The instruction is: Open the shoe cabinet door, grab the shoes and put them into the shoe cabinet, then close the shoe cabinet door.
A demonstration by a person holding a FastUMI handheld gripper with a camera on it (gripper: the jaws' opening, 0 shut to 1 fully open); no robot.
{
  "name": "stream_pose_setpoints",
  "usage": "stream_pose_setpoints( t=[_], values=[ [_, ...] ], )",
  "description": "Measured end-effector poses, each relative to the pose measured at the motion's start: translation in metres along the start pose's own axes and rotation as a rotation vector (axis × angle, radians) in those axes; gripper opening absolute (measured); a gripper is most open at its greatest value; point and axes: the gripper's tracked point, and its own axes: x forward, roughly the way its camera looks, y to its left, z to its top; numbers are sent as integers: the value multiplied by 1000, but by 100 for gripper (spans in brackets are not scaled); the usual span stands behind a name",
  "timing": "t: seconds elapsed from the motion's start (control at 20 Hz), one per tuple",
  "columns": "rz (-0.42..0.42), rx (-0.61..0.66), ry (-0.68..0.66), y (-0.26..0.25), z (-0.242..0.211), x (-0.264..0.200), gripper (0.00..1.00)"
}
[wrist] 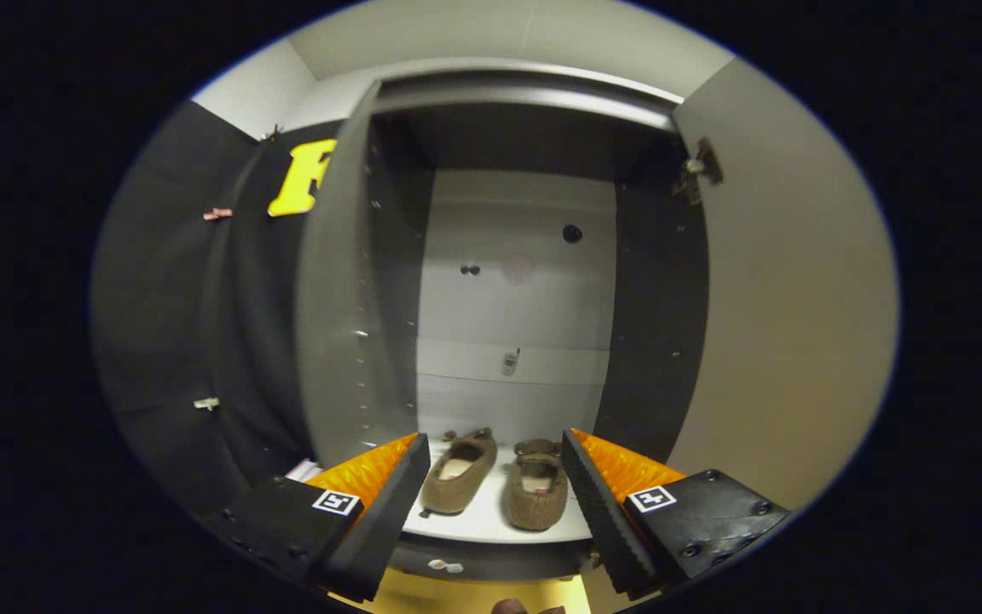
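Between the wide-apart, empty jaws of the gripper [491,503], a pair of brown shoes [499,482] sits side by side on the bottom shelf [491,524] of the open cabinet [516,256], long axes running front to back, toes seemingly toward the back wall. Loading looks done; the next move calls for reaching the door [789,324], swung out to the right, and pushing it closed.
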Motion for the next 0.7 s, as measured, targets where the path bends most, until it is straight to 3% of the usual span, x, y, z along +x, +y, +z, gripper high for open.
stream_pose_setpoints(
  t=[0.3,0.45,0.7],
  values=[
    [56,-20,-18,9,12,-118,98],
    [62,50,-23,-2,20,-171,98],
    [4,58,-61,-57,41,-239,98]
  ],
)
